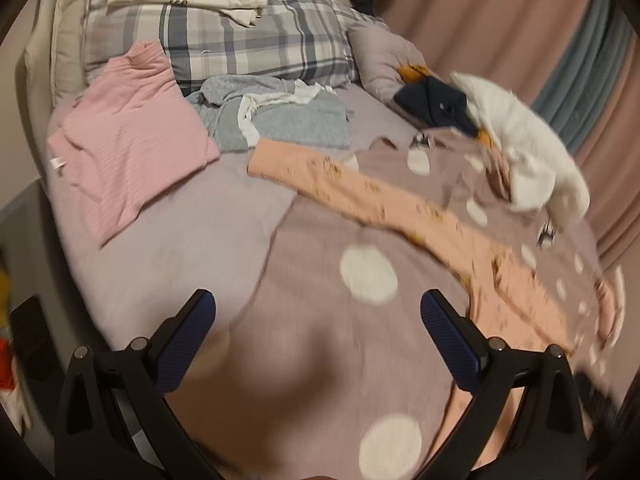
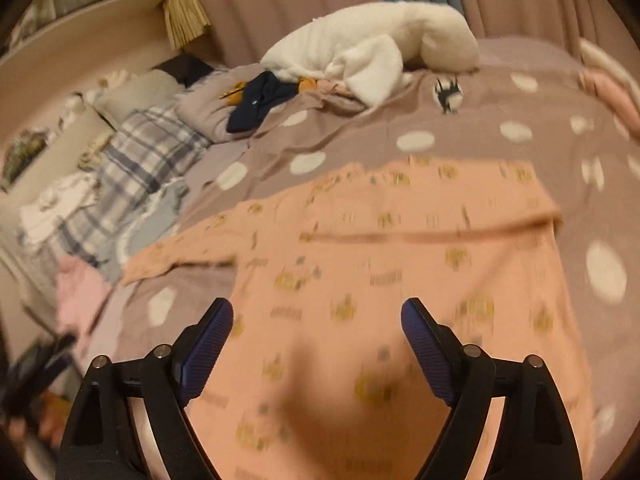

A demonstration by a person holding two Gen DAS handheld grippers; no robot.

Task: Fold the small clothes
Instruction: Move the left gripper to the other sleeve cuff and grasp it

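A peach patterned garment [image 2: 400, 264] lies spread on the dotted mauve blanket [image 2: 360, 136], one sleeve stretched toward the left and its far part folded over. My right gripper [image 2: 317, 312] hovers above the garment's near part, jaws wide apart with nothing between them. In the left wrist view the same peach garment [image 1: 372, 196] runs diagonally across the blanket [image 1: 304, 344]. My left gripper [image 1: 318, 306] stands open above bare blanket to the left of the garment, holding nothing.
A folded pink top [image 1: 128, 144] and grey clothes [image 1: 288, 120] lie further up the bed before a plaid pillow [image 1: 248, 40]. A white plush toy [image 1: 524, 152] and a dark garment [image 1: 436, 104] sit near the curtain [image 1: 500, 20]. A shelf [image 2: 60, 56] stands behind the bed's head.
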